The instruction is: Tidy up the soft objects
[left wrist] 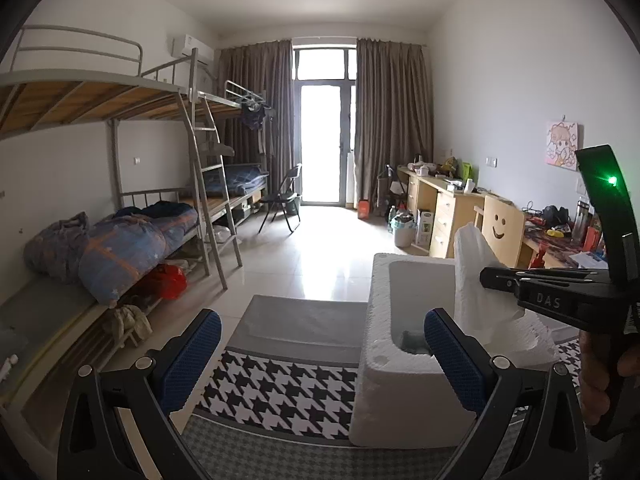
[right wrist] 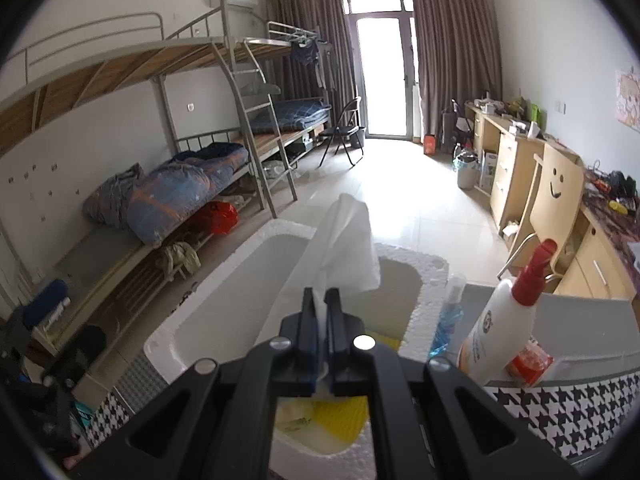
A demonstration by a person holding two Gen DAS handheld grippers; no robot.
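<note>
Above the white foam box (right wrist: pixel 224 312), the right gripper (right wrist: pixel 320 304) has its fingers (right wrist: pixel 307 320) pinched on a white tissue (right wrist: pixel 340 248) that stands up toward 12 o'clock. At 6 o'clock inside the box lies a yellow cloth (right wrist: pixel 340 412). At 3 o'clock stand a white spray bottle (right wrist: pixel 504 320) and a blue bottle (right wrist: pixel 448 320). Over the houndstooth tabletop (left wrist: pixel 280 392), the left gripper (left wrist: pixel 324 348) holds its blue fingers (left wrist: pixel 196 344) wide, gripping nothing.

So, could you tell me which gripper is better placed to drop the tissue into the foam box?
Right: the right gripper already pinches the tissue above the foam box; the left gripper is open, empty.
</note>
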